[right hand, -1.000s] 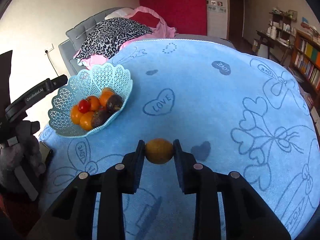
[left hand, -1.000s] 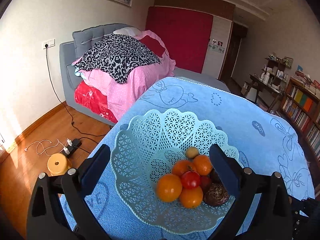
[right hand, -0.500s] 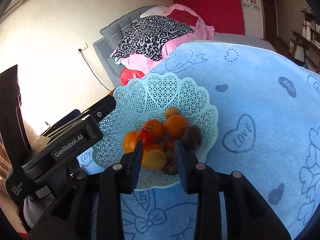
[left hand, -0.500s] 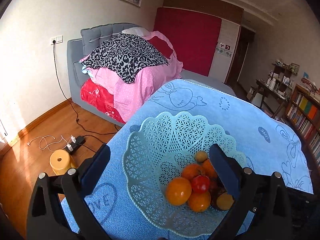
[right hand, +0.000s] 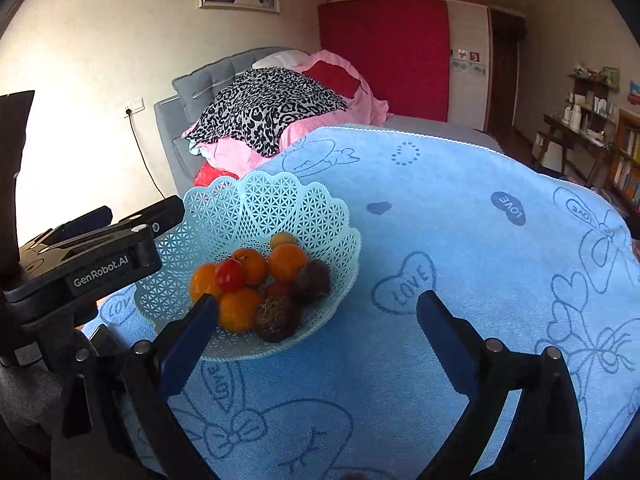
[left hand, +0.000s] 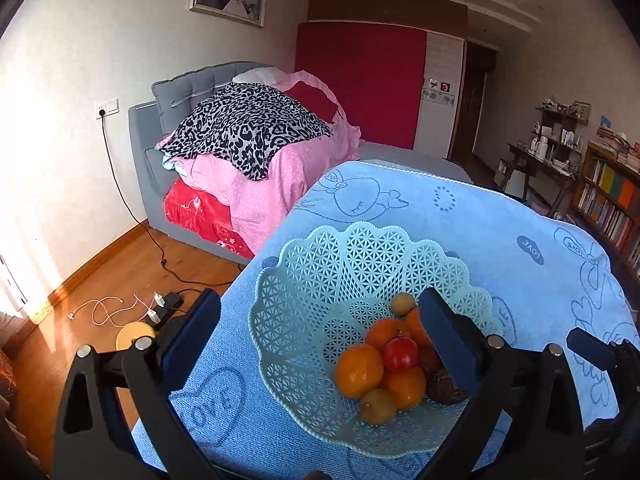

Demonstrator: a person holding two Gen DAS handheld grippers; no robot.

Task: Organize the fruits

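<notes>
Fruit (left hand: pixel 384 372): oranges, a red tomato and dark round pieces, heaped in a pale blue lattice basket (left hand: pixel 320 280) on the blue-towelled tabletop (right hand: pixel 460 240). Right tool (right hand: pixel 316 320): jaws apart, empty; basket lies to its left, lower centre-left of the frame. Left tool (left hand: pixel 320 320): jaws apart, straddling the basket, nearer. Change: half a second ago the right tool held a yellowish fruit (left hand: pixel 378 406) over the pile; it now rests there.
</notes>
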